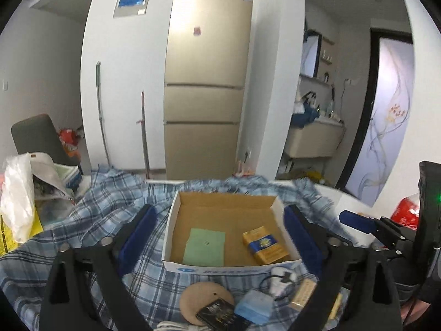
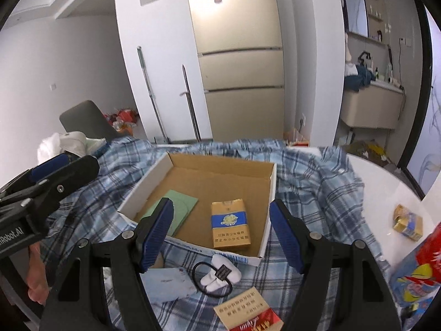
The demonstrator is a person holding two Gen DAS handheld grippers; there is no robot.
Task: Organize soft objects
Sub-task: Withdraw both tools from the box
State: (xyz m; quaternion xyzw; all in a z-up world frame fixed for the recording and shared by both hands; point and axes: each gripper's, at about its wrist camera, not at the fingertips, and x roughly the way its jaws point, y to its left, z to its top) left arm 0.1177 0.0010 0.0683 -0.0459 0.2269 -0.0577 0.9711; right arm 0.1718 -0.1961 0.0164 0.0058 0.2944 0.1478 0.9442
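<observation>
A shallow cardboard box [image 1: 176, 215] [image 2: 271, 190] sits on a blue plaid cloth [image 1: 96, 209] [image 2: 317, 182]. Inside lie a green cloth square [image 1: 205, 247] [image 2: 179, 209] and a yellow-blue cigarette pack [image 1: 266, 245] [image 2: 230, 227]. My left gripper [image 1: 217, 220] is open and empty, its blue pads on either side of the box. My right gripper [image 2: 220, 229] is open and empty above the box's near edge. In front of the box lie a white soft piece with a black hair tie [image 2: 220, 274] [image 1: 281, 275], a pale blue packet [image 1: 255, 304] [image 2: 168, 281] and a round tan pad [image 1: 198, 296].
A black box [image 1: 217, 313] and a red-tan cigarette pack [image 2: 245, 310] lie near the front. A crushed gold pack [image 2: 408, 222] and a colourful snack bag [image 2: 416, 273] sit on the white table at right. Plastic bags [image 1: 19, 193] pile at left. A fridge [image 1: 206, 82] stands behind.
</observation>
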